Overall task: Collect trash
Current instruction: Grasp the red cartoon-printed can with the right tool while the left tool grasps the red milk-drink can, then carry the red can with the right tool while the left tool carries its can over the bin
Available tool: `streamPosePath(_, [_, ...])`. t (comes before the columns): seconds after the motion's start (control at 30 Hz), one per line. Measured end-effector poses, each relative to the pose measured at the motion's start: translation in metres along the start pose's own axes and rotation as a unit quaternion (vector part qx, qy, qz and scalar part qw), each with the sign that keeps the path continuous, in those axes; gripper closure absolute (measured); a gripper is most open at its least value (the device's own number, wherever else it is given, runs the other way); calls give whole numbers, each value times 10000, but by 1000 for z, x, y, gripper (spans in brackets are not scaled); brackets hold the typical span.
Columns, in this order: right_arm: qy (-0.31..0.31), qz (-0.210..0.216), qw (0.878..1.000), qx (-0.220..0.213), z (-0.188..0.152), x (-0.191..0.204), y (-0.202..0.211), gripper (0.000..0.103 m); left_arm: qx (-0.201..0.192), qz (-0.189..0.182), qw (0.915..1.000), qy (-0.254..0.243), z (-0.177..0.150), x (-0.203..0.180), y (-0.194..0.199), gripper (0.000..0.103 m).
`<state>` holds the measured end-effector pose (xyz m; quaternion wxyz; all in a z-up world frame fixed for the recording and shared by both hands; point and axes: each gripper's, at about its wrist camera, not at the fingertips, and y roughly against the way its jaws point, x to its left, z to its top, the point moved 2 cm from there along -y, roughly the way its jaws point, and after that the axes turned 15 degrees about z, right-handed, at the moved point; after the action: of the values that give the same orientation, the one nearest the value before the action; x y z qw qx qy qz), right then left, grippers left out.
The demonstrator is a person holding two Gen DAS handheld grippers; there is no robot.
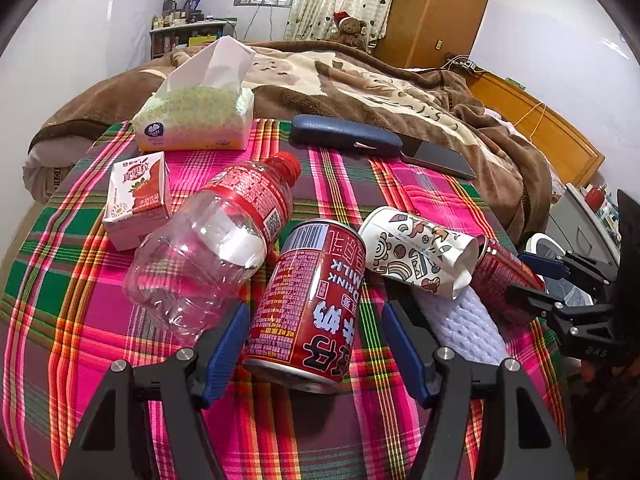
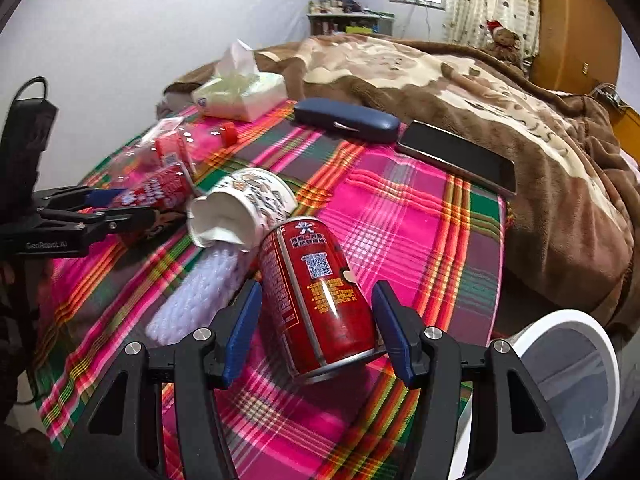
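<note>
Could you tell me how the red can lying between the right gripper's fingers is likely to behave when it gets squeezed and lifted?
The red can lies on its side on the plaid cloth, so a nudge would probably roll it. Its glossy metal wall looks slippery against the right gripper. Whether it is empty cannot be seen; if so, it should be light and might dent.
</note>
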<state>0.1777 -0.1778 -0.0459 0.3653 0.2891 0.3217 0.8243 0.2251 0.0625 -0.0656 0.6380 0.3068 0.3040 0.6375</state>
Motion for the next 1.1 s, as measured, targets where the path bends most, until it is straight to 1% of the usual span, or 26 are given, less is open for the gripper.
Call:
streamPosePath(0.03, [-53, -100, 9999, 22, 0, -1, -3, 44, -6, -5, 10000, -6, 0, 0, 0, 35])
streamPosePath(0.13, [-181, -103, 9998, 61, 2, -5, -10, 42, 29, -30, 10000, -18, 1, -1, -2, 35])
streamPosePath(0.27, [-99, -205, 9996, 188, 2, 0, -20, 42, 64, -14, 10000, -13, 1, -1, -7, 35])
streamPosePath(0.37, [-128, -262, 9994, 205, 2, -1, -22, 42, 119, 9, 9999, 32, 1, -1, -12, 35])
streamPosePath(0.47, [-240, -253, 9992, 194, 2, -3, -24, 42, 99, -52, 9999, 32, 1, -3, -13, 35])
streamPosePath(0.63, [-511, -197, 9984, 171, 1, -7, -27, 43, 178, -49, 9998, 52, 1, -5, -18, 35])
streamPosePath(0.77, [-651, -128, 9977, 110, 0, -9, -26, 43, 133, -117, 9998, 59, 2, -7, -16, 35])
streamPosePath(0.83, [-687, -115, 9976, 67, -1, -8, -26, 43, 114, -99, 9999, 63, 3, -7, -16, 38])
streamPosePath(0.87, [-700, -116, 9975, 43, -1, -8, -25, 44, 116, -73, 9999, 64, 3, -8, -16, 41])
streamPosePath(0.9, [-722, -144, 9973, 19, -1, -8, -25, 45, 120, -53, 9999, 62, 2, -8, -15, 46])
streamPosePath(1.1, [-689, -229, 9974, 5, -2, -5, -24, 47, 132, -68, 9999, 71, 2, -11, -14, 47])
